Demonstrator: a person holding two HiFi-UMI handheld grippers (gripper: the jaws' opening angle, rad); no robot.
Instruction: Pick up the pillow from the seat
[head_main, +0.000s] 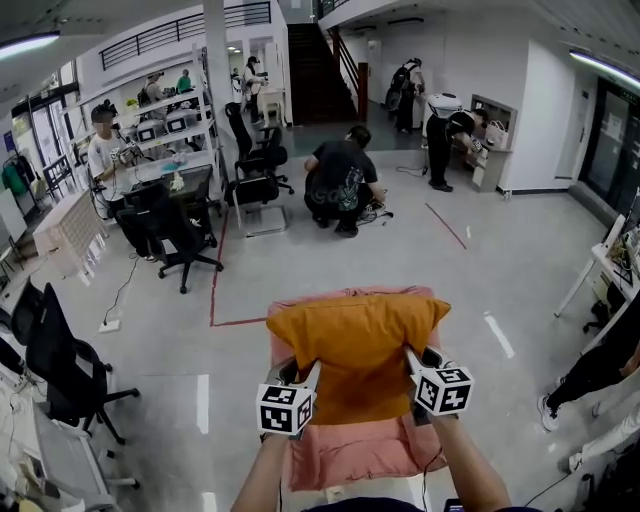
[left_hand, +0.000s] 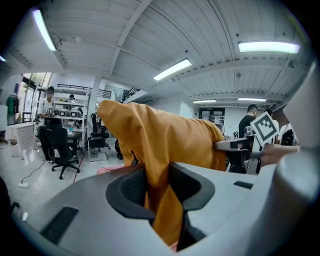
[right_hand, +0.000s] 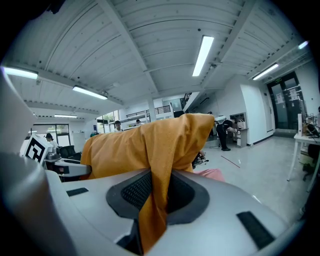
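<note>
While left gripper (head_main: 314, 370), right gripper (head_main: 410, 356) pinch it — pillow (head_main: 356, 340) overhangs seat (head_main: 350, 452)

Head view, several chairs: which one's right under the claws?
The pink chair, directly beneath the orange pillow gripped by the left claw and right claw. The others are black office chairs, off left.

black office chair (head_main: 180, 235) left | person crouching (head_main: 340, 185) mid-floor | staircase (head_main: 315, 60) at back
</note>
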